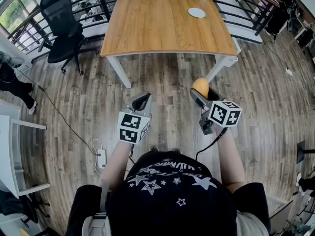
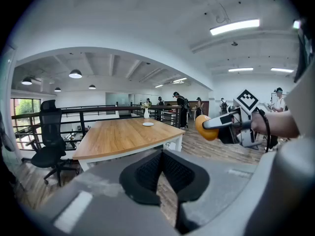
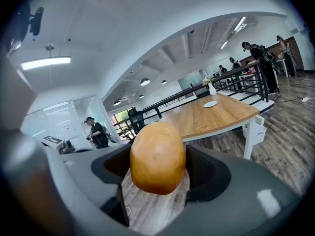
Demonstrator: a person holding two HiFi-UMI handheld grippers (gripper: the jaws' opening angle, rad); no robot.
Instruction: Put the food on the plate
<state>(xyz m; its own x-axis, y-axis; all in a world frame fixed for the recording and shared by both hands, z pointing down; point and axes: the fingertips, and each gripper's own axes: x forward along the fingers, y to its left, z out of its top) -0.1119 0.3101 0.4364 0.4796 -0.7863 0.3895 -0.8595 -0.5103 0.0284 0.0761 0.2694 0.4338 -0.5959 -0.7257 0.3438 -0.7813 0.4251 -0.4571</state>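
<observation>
1. This looks like a big open office.
2. A black office chair (image 1: 64,28) stands near a long wood table (image 1: 157,23) on a plank floor (image 1: 162,87).
3. A black railing (image 2: 98,111) runs behind the table, under strip lamps (image 2: 235,26).
4. People (image 2: 178,104) stand far behind.

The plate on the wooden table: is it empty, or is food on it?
Empty. The plate shows a bare white face, and the food sits between the right gripper's jaws.
</observation>
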